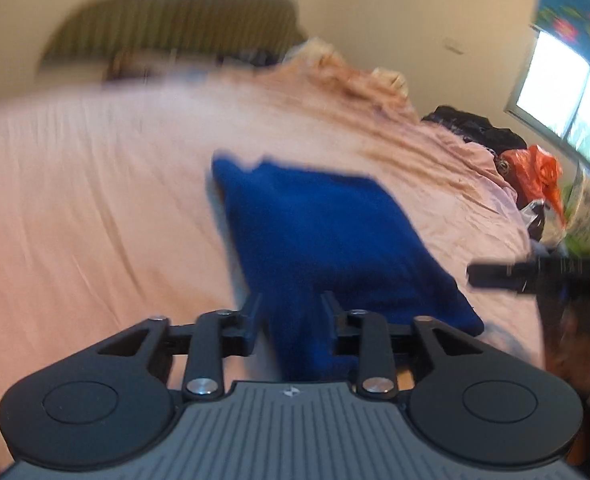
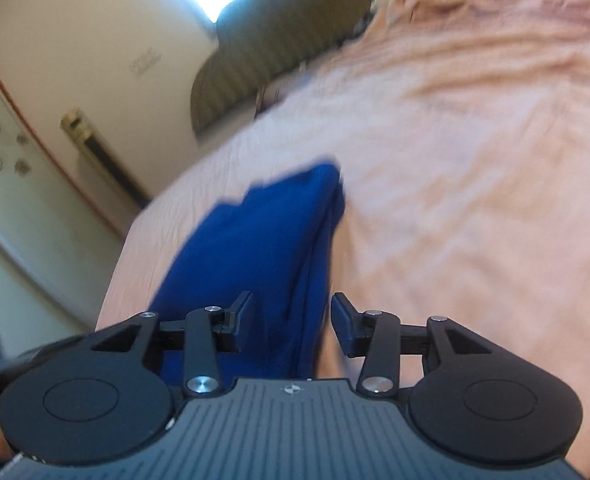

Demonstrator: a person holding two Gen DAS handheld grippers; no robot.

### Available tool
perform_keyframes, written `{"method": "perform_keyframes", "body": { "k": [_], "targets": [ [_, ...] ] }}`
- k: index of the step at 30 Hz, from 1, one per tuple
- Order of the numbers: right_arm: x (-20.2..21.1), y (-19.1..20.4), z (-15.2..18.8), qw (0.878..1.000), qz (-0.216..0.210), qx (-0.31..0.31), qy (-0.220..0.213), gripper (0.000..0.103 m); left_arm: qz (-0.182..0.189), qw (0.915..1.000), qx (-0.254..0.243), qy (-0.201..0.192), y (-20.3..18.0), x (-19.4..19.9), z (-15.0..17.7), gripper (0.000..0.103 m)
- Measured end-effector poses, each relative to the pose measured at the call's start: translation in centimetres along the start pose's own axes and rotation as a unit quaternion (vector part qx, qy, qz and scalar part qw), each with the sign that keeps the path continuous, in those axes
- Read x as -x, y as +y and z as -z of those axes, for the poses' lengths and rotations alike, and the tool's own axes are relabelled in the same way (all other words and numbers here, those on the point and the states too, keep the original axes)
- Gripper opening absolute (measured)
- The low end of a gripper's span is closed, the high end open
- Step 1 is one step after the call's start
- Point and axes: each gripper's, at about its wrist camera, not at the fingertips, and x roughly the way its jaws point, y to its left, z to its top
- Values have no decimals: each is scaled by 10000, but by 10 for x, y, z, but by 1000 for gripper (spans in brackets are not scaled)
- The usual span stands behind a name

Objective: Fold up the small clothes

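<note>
Both grippers spread wide over the blue cloth on the pink bed!

Left gripper (image 1: pixel 291 312) sits released, fingers apart on either side of a raised fold of the blue cloth (image 1: pixel 327 236), which lies folded on the pink bedsheet (image 1: pixel 95 184). Across to the right gripper (image 2: pixel 291 316): also released, its near end of the cloth between the parted fingers. The frames are blurred, so contact is unclear.

Bright daylight from blown-out window (image 1: pixel 567 96), heavy motion blur, fisheye bending at edges.
</note>
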Motion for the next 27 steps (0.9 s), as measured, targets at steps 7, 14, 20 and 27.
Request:
{"method": "perform_keyframes", "body": {
  "k": [7, 14, 20, 27],
  "targets": [
    [-106, 47, -39, 9965, 168, 729, 373, 45, 250, 9973, -681, 69, -50, -60, -9, 61],
    [-141, 39, -48, 9912, 692, 815, 786, 26, 296, 9982, -436, 285, -45, -81, -5, 61],
    [-65, 58, 1, 9945, -36, 935, 476, 44, 573, 9967, -572, 60, -43, -36, 10, 67],
    [-22, 46, 35, 9967, 342, 696, 239, 42, 819, 9965, -134, 140, -36, -32, 27, 68]
  ]
}}
